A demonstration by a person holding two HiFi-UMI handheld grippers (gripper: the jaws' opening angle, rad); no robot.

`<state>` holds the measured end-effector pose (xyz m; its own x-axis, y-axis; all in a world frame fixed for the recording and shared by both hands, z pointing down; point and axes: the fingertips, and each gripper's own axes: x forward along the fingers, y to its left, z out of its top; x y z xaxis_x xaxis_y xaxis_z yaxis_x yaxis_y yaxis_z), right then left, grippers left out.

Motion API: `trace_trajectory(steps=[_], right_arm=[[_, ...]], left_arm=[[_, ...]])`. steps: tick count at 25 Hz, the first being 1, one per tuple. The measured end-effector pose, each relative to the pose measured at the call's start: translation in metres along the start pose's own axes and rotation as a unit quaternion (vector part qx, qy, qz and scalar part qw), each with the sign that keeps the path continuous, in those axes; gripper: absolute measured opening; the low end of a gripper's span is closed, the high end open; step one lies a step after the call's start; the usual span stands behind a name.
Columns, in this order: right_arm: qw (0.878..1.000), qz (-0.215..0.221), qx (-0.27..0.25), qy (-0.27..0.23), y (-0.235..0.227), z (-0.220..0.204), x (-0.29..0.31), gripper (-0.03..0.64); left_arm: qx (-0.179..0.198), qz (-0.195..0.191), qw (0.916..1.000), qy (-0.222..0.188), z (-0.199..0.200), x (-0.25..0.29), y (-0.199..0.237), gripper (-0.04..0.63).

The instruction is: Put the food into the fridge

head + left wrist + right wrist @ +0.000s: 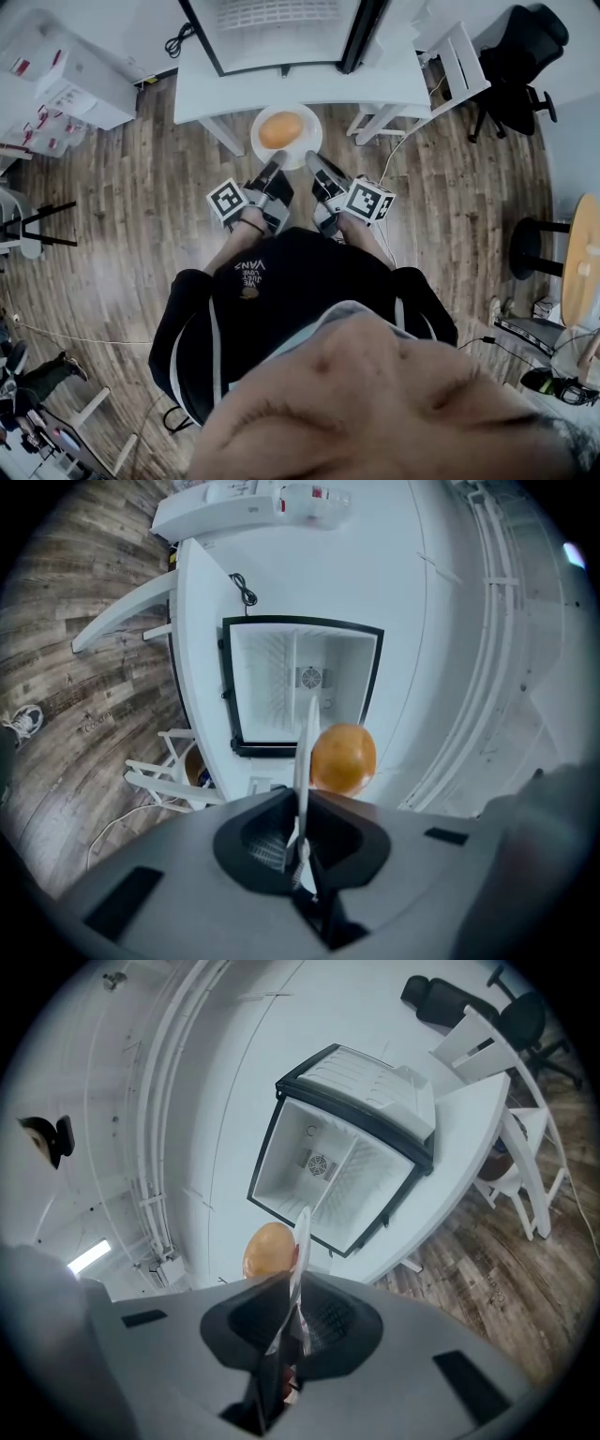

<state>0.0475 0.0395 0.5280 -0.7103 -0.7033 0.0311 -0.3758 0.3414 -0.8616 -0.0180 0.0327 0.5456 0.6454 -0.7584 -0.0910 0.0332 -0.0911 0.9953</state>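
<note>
A round orange-brown food item (pixel 280 129) lies on a white plate (pixel 302 148) held in the air in front of the person. My left gripper (pixel 277 165) is shut on the plate's near left rim and my right gripper (pixel 314 163) is shut on its near right rim. In the left gripper view the plate (pixel 307 747) shows edge-on between the jaws of the left gripper (pixel 300 841), with the food (pixel 343 758) to its right. The right gripper view has the plate (pixel 301 1241) clamped by the right gripper (pixel 292 1321), the food (pixel 268 1249) on its left. The small fridge (pixel 281 37) (pixel 300 682) (pixel 342 1171) stands open ahead, its white inside bare.
The fridge sits on a white table (pixel 202 89). White chairs (pixel 459 66) stand at the table's right, with a black office chair (pixel 520 70) beyond. A round stool (pixel 581 262) is at the far right. White boxes (pixel 56 84) are stacked at the left. A cable (pixel 394 155) trails on the wooden floor.
</note>
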Motion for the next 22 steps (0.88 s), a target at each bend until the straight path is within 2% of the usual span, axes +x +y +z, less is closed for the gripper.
trace_trajectory(steps=[22], right_arm=[[1.000, -0.016, -0.010, -0.019, -0.018, 0.062, 0.117, 0.040]], left_arm=[[-0.007, -0.008, 0.9997, 0.021, 0.114, 0.074, 0.001, 0.031]])
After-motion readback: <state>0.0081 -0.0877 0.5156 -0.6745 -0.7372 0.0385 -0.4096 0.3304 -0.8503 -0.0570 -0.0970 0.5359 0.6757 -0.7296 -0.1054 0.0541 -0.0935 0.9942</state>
